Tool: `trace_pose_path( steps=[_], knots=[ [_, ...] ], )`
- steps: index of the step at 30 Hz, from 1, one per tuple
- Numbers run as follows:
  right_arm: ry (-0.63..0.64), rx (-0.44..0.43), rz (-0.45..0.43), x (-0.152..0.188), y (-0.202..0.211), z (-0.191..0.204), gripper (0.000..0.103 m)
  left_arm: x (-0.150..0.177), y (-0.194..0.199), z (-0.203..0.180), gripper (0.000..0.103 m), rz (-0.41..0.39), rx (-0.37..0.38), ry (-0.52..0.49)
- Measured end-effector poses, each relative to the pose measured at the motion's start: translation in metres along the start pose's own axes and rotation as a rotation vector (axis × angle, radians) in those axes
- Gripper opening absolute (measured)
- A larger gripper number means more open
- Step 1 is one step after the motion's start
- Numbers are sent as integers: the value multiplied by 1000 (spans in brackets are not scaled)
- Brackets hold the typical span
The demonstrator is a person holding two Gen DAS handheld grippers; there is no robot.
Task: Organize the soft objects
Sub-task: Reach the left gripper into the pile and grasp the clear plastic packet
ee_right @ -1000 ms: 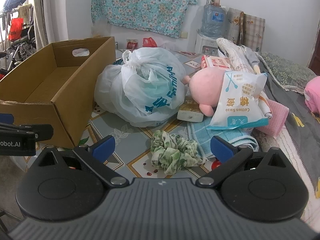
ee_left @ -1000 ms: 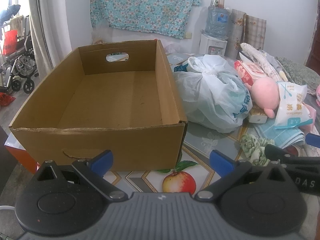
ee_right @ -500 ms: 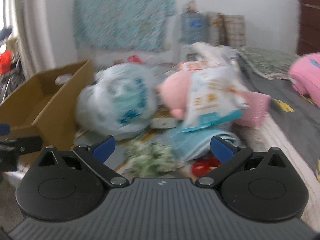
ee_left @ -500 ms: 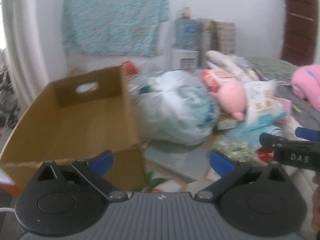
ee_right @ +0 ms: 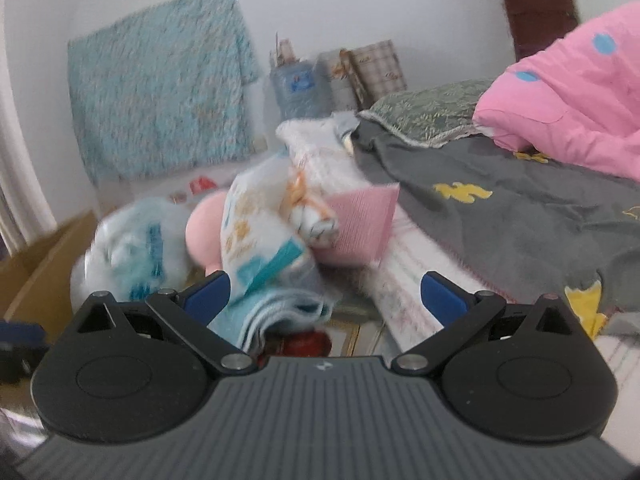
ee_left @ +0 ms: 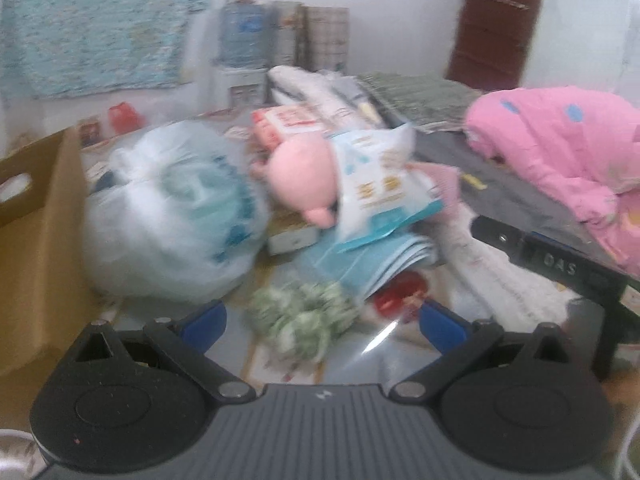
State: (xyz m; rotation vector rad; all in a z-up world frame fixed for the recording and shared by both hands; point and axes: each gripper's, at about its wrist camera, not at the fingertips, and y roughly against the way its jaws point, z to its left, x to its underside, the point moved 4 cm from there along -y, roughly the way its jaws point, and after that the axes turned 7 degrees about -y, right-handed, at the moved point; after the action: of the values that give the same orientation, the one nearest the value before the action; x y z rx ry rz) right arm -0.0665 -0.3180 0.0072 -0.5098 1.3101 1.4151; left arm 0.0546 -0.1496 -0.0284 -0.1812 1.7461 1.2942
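left gripper point(ee_left: 322, 322) spread wide, nothing between the blue pads point(ee_left: 204, 322), hanging just above a green scrunchie point(ee_left: 302, 318) on the patterned table point(ee_left: 400, 344). right gripper point(ee_right: 326, 294) likewise wide apart and holding nothing, hovering over a folded light-blue towel point(ee_right: 276, 314), its dark body also showing at the right edge of the left view. behind the scrunchie: a knotted white plastic bag point(ee_left: 172, 216), a pink plush toy point(ee_left: 304, 178) and a white cotton-swab packet point(ee_left: 380, 186) leaning against the toy, the packet resting on the towel. a pink folded cloth point(ee_right: 362, 226) just right of the packet, touching the pile. cardboard box point(ee_left: 36, 236) at the far left, beside the bag. pink quilt point(ee_right: 568, 92) on grey bedding point(ee_right: 520, 200) to the right. both views blurred.
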Motion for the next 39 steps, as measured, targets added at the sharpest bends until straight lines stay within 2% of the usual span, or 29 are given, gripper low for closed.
trace_pose_path(
  steps=[6,9,11,13,16,22,25,27,31,35,39],
  knots=[
    [-103,-111,-41,-27,-20,-13,101,-24,-21,-27,99,-107,-22,-150],
    [-159,-186,-14,-35,-38,-12,95,-33,-40,-36,87,-135,-28,-198],
    [-187,-228,16,-38,-53,-9,82,-39,-55,-41,72,-125,-33,-229],
    [-200,-247,44,-40,-66,-7,71,-44,-68,-43,61,-109,-44,-245],
    [-214,-259,83,-39,-84,-7,59,-51,-78,-43,53,-114,-24,-240],
    [-347,-319,152,-29,-101,-23,54,-67,-88,-47,54,-151,15,-247],
    [-418,-352,185,-27,-116,-30,55,-73,-100,-52,64,-124,35,-250],
    [-456,-382,209,-26,-126,-33,56,-75,-109,-53,66,-99,54,-246],
    [-529,-486,249,-25,-134,-32,56,-73,-112,-55,79,-76,89,-252],
    [-566,-608,276,-30,-136,-26,56,-71,-110,-54,81,-73,99,-252],
    [-572,-670,310,-34,-139,-19,58,-71,-110,-52,82,-63,88,-245]
  ],
)
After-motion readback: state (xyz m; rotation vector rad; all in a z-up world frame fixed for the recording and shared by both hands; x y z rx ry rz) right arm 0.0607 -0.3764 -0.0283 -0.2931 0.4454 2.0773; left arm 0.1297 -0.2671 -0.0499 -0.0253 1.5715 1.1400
